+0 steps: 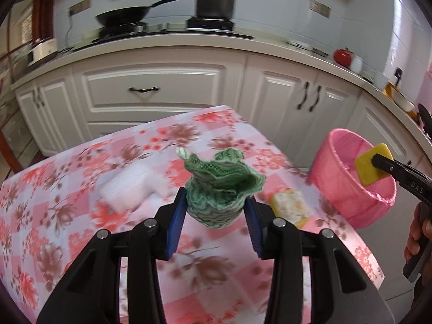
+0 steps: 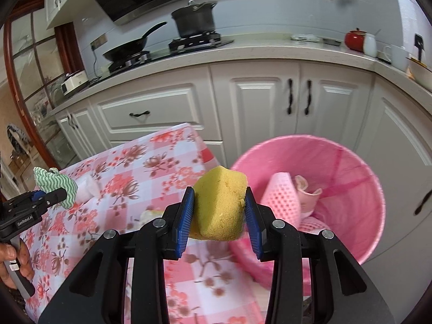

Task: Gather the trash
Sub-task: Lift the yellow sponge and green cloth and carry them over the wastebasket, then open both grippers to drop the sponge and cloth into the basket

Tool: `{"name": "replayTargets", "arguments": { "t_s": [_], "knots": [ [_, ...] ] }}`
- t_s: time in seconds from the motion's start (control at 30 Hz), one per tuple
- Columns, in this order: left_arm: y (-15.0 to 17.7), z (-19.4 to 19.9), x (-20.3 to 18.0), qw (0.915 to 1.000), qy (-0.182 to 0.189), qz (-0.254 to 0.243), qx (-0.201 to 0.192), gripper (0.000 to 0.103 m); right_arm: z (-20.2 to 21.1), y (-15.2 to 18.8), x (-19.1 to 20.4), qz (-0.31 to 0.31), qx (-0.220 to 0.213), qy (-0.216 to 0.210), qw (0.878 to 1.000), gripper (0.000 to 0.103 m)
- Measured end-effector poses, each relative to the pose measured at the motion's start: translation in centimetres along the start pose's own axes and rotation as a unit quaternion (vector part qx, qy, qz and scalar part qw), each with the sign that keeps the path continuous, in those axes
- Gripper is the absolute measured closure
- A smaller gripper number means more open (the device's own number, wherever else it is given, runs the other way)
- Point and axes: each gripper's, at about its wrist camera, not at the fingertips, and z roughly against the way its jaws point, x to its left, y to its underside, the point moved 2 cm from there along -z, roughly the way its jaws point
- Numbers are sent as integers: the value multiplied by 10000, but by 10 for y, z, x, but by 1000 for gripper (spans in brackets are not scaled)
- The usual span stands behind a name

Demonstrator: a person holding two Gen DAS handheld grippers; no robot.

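My left gripper [image 1: 216,205] is shut on a crumpled green-and-white cloth [image 1: 221,183] and holds it above the floral table [image 1: 67,189]. It also shows at the left of the right wrist view [image 2: 51,194] with the cloth [image 2: 58,186]. My right gripper [image 2: 218,205] is shut on a yellow sponge [image 2: 220,205] and holds it beside the rim of the pink trash bin [image 2: 351,189]. In the left wrist view the sponge [image 1: 374,164] hangs over the bin [image 1: 348,186]. Pink cloths [image 2: 286,197] lie inside the bin.
A white crumpled tissue [image 1: 127,189] and a yellow-white sponge [image 1: 290,205] lie on the table. White kitchen cabinets [image 2: 256,102] stand behind, with a wok [image 2: 127,47] and a pot [image 2: 194,21] on the stove. The bin stands at the table's right edge.
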Motion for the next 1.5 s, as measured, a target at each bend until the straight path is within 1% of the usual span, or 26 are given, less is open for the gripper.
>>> {"name": "replayTargets", "arguments": {
  "t_s": [0.23, 0.43, 0.6, 0.8, 1.1, 1.3, 1.33, 1.37, 1.4, 1.47, 1.5],
  "knots": [
    [-16, -11, -55, 9986, 348, -395, 9, 62, 8, -3, -34, -171, -108, 210, 9996, 66],
    [-29, -19, -96, 9959, 567, -711, 12, 62, 12, -6, -62, -264, -169, 393, 9987, 66],
    [-38, -25, -131, 9923, 765, -973, 21, 62, 12, -5, -82, -309, -169, 538, 9979, 66],
    [-46, -33, -170, 9872, 1071, -1178, 80, 62, 12, -2, -101, -428, -150, 636, 9969, 66],
    [-50, -46, -217, 9794, 1450, -1384, 237, 61, 14, -8, -126, -547, -202, 774, 9953, 65],
    [-50, -54, -239, 9751, 1575, -1529, 315, 60, 18, -10, -138, -615, -261, 871, 9940, 65],
    [-50, -55, -241, 9748, 1585, -1537, 323, 56, 19, -10, -139, -599, -271, 931, 9935, 64],
    [-50, -56, -242, 9742, 1604, -1549, 333, 54, 20, -10, -139, -598, -275, 946, 9933, 63],
    [-50, -57, -244, 9736, 1620, -1571, 350, 53, 20, -10, -141, -612, -276, 952, 9932, 60],
    [-50, -59, -245, 9736, 1615, -1568, 374, 49, 21, -10, -143, -633, -283, 994, 9926, 52],
    [-50, -60, -245, 9735, 1638, -1547, 388, 42, 22, -10, -144, -640, -295, 1033, 9922, 45]
  ]
}}
